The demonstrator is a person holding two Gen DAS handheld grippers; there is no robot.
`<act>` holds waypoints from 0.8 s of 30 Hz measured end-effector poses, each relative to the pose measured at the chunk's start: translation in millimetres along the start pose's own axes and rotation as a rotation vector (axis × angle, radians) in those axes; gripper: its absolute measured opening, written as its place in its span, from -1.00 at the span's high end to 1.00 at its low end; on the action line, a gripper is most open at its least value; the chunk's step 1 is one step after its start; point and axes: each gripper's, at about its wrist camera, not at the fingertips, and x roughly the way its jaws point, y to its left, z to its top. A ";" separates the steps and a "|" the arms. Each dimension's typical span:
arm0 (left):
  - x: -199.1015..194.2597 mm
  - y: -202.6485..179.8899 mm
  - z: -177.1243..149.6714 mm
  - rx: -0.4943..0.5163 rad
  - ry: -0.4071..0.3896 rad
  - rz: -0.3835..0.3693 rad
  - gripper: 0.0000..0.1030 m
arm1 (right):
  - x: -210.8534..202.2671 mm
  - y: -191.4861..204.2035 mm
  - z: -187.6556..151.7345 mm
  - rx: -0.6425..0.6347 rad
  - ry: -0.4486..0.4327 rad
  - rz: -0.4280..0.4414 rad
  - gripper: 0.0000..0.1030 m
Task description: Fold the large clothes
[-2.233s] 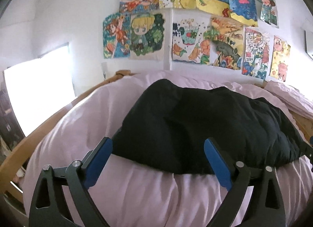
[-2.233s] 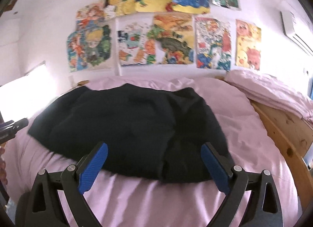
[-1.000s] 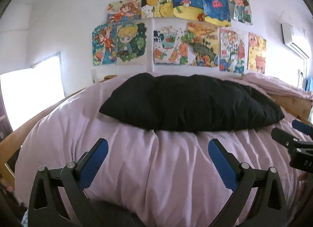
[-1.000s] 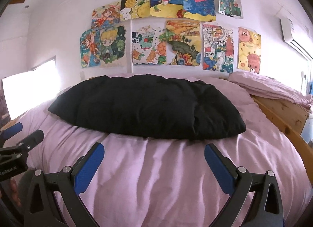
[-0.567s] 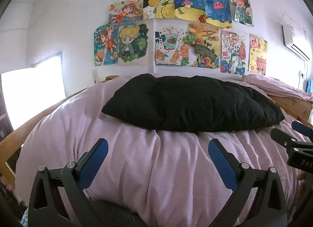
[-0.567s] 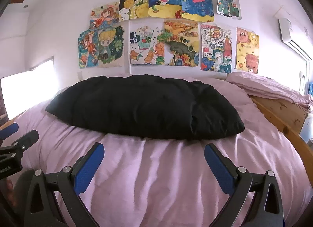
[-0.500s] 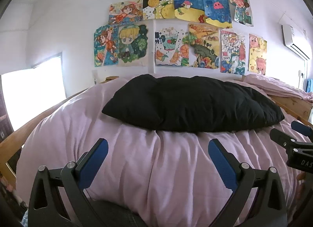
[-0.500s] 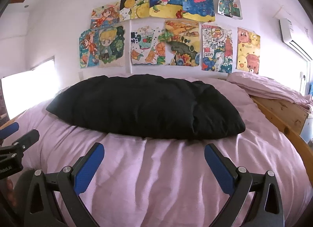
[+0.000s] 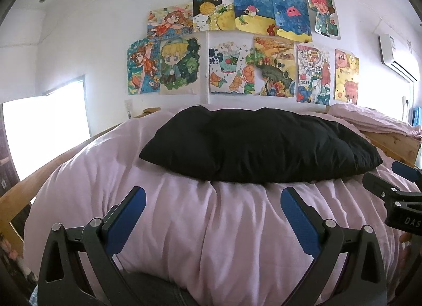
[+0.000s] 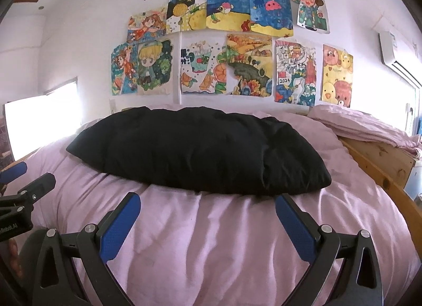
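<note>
**Q:** On the bed, what's there and where?

**Me:** 1 black garment, lying as a wide puffy bundle across the pink duvet, toward the wall w/ the drawings. I count 11 sheets up there, approx. My left gripper and right gripper both hang short of it, jaws spread wide, nothing in them.

**Q:** How will it handle?

**Me:** Judging by the look: soft, limp, prob. padded, so light but bulky. It'll sag and trap air, and may slide on the duvet. No stiff edge to lean on.

**Q:** Where to grab?

**Me:** Near corners, I'd say: left one w/ left gripper, right one w/ right. Pinch deep through all layers, else only the top one lifts. Can't tell collar from hem.
</note>
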 end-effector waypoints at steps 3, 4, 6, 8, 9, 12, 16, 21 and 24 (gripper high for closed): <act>-0.8 3.4 0.9 -0.004 -0.004 0.001 -0.95 | -1.0 -0.4 1.2 0.006 -0.006 -0.006 -1.00; -1.3 4.3 1.0 -0.005 -0.007 0.001 -0.95 | -1.6 0.1 0.6 0.007 -0.008 -0.007 -1.00; -1.2 5.7 1.1 -0.007 -0.008 0.001 -0.95 | -1.6 0.4 0.9 0.008 -0.007 -0.005 -1.00; -1.4 5.7 0.6 -0.005 -0.007 0.000 -0.95 | -1.6 0.5 1.1 0.005 -0.006 -0.004 -1.00; -1.4 5.9 0.6 -0.003 -0.006 0.001 -0.95 | -1.5 0.6 1.7 0.005 -0.005 -0.003 -1.00; -0.5 6.0 0.6 0.004 -0.001 0.001 -0.95 | -1.3 1.4 2.5 0.003 -0.004 -0.001 -1.00; -0.5 6.6 0.9 0.007 -0.002 0.000 -0.95 | -1.2 2.3 2.6 0.003 -0.005 -0.004 -1.00; 0.2 6.7 0.6 0.007 -0.004 -0.001 -0.95 | -1.3 1.6 2.5 0.003 -0.004 -0.001 -1.00; 0.2 6.4 0.6 0.009 -0.005 -0.001 -0.95 | -1.2 1.7 2.8 0.002 -0.004 0.001 -1.00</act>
